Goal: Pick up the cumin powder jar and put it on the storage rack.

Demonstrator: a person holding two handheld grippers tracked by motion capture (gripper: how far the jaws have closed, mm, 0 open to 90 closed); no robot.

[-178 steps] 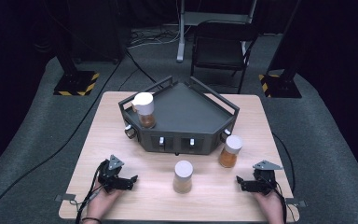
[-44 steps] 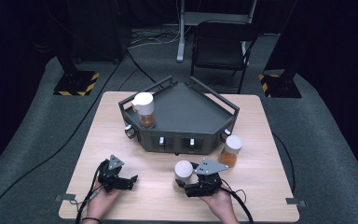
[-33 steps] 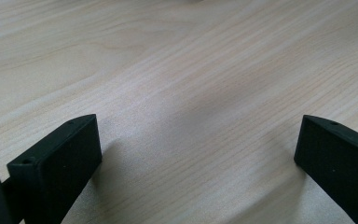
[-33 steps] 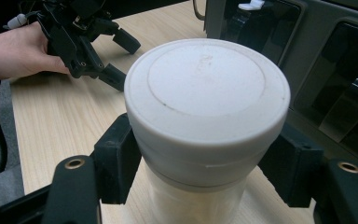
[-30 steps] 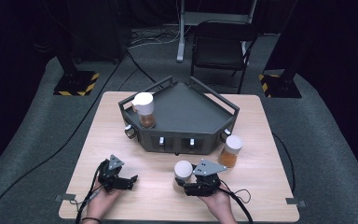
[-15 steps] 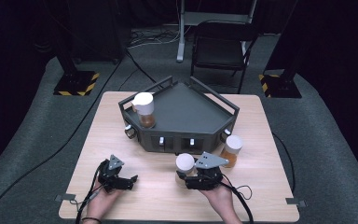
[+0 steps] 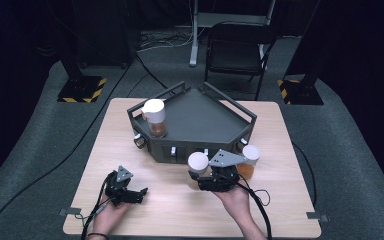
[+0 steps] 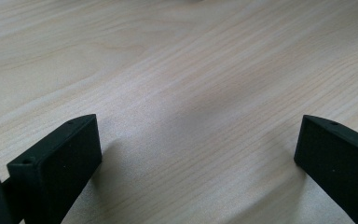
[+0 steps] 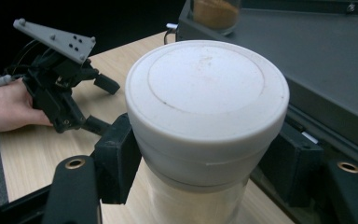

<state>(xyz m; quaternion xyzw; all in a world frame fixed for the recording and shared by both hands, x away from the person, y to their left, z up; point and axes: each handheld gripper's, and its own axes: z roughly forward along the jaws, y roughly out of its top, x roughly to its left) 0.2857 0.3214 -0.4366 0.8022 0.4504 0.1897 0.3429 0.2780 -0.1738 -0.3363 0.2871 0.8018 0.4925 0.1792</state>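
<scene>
The right gripper (image 9: 200,158) clamps a round clear jar (image 9: 205,135) just under its smooth white lid — matte plastic, faintly ringed — beside the dark grey angular tray (image 7: 200,117) on the pale wood-grain table (image 7: 145,210). The left gripper (image 8: 198,154) rests on the tabletop, jaws spread wide, nothing between them.
</scene>
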